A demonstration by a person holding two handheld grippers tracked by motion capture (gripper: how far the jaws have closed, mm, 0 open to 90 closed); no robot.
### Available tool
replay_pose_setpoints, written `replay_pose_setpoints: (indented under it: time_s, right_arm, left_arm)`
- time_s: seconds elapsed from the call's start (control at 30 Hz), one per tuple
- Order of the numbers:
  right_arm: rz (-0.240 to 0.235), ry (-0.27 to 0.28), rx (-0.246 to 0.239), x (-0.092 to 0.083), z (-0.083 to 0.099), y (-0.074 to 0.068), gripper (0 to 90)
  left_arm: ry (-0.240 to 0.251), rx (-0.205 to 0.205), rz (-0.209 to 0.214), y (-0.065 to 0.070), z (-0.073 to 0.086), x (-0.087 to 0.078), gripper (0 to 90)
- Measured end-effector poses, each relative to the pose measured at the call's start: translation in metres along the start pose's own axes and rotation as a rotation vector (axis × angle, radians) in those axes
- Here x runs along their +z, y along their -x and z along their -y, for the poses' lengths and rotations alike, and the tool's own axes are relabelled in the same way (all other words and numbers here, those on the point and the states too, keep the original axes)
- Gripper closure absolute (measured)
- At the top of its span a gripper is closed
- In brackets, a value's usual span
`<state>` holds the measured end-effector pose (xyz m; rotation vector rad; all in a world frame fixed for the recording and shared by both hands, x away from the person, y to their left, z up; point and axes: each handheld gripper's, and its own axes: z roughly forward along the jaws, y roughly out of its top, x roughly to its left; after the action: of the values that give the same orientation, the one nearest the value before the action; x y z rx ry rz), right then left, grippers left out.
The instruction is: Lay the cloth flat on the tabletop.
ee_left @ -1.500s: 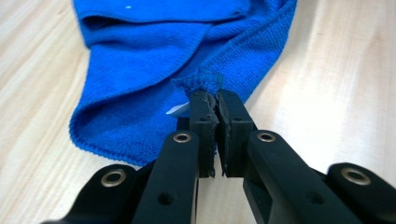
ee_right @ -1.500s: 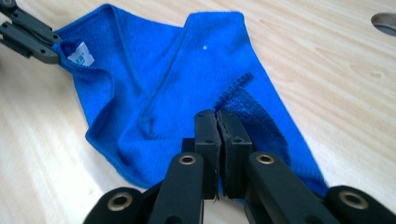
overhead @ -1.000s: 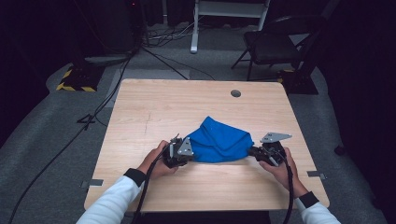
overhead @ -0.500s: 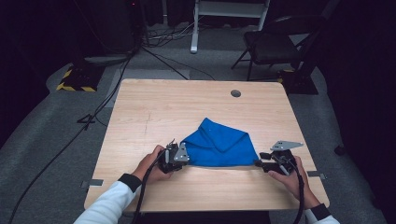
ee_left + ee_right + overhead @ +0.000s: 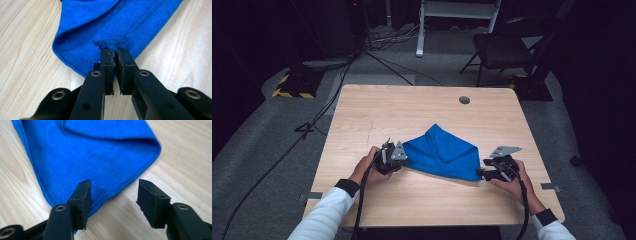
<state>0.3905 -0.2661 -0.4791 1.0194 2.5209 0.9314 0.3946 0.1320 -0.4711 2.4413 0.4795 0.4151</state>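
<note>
From the high view I see my left hand [image 5: 368, 167] at the near left of the table [image 5: 362, 110], carrying the left gripper [image 5: 398, 159], which points right at the left corner of the blue cloth [image 5: 442, 152]. In the left gripper view its jaws are nearly together and pinch a small bunched tuck of the cloth's hem [image 5: 110, 44] between the pads, so I hold that corner; the cloth fans away from the jaws up the picture, with a doubled, rounded edge running along its left side on the pale wood. Moving right, the cloth lies folded near the middle of the table, a little toward my side, roughly three-cornered, with a peak pointing away from me and a raised fold across its top. Beyond it, near the far edge, is a small round grommet [image 5: 464, 100] in the tabletop. At the right, the right gripper [image 5: 482, 174] sits in my right hand [image 5: 512, 181], its tips just at the cloth's right corner. In the right gripper view its jaws have just been opening and stand well apart; the cloth's corner lies flat on the table with one pad over its hem and the other over bare wood, and neither presses on it
</note>
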Motion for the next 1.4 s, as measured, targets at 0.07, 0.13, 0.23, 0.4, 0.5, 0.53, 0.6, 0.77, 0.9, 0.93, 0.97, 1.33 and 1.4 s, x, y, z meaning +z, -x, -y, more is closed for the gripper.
replay_pose_setpoints:
  time_s: [0.07, 0.13, 0.23, 0.4, 0.5, 0.53, 0.6, 0.77, 0.9, 0.93, 0.97, 1.33, 1.4]
  right_arm:
    - [-0.002, -0.005, -0.008, 0.001, 0.001, -0.001, 43.7]
    - [-0.004, -0.032, -0.026, 0.002, 0.008, -0.005, 42.8]
    - [-0.012, -0.025, -0.017, 0.000, 0.012, -0.006, 42.9]
    - [-0.012, -0.030, -0.027, -0.005, 0.017, -0.009, 41.6]
    - [-0.021, -0.033, -0.036, -0.007, 0.019, -0.011, 41.1]
    - [-0.024, -0.033, -0.040, -0.008, 0.020, -0.012, 41.0]
    - [-0.022, -0.036, -0.041, -0.010, 0.022, -0.012, 40.9]
    - [-0.036, -0.038, -0.032, -0.013, 0.026, -0.013, 40.3]
    - [-0.035, -0.037, -0.028, -0.016, 0.031, -0.013, 38.6]
    - [-0.035, -0.037, -0.028, -0.016, 0.031, -0.013, 38.6]
    - [-0.033, -0.038, -0.026, -0.017, 0.031, -0.013, 38.5]
    - [-0.028, -0.031, -0.041, -0.017, 0.029, -0.015, 37.2]
    - [-0.030, -0.019, -0.044, -0.017, 0.028, -0.015, 37.6]
  left_arm:
    - [0.000, 0.002, 0.007, 0.003, 0.001, -0.002, 83.0]
    - [-0.003, 0.013, 0.023, 0.012, 0.005, -0.007, 82.3]
    - [-0.013, 0.018, 0.023, 0.018, 0.009, -0.010, 79.9]
    - [-0.031, 0.012, 0.046, 0.027, 0.023, -0.019, 76.7]
    - [-0.034, 0.017, 0.048, 0.032, 0.028, -0.022, 76.6]
    - [-0.034, 0.021, 0.054, 0.034, 0.029, -0.024, 76.3]
    - [-0.039, 0.028, 0.065, 0.038, 0.033, -0.027, 77.6]
    - [-0.055, 0.029, 0.084, 0.043, 0.041, -0.029, 78.0]
    - [-0.047, -0.004, 0.091, 0.045, 0.049, -0.034, 74.6]
    - [-0.047, -0.004, 0.091, 0.045, 0.049, -0.034, 72.0]
    - [-0.036, -0.019, 0.088, 0.045, 0.050, -0.035, 72.0]
    - [0.080, -0.076, 0.067, 0.043, 0.018, -0.028, 26.9]
    - [0.094, -0.075, 0.070, 0.043, 0.015, -0.027, 26.4]
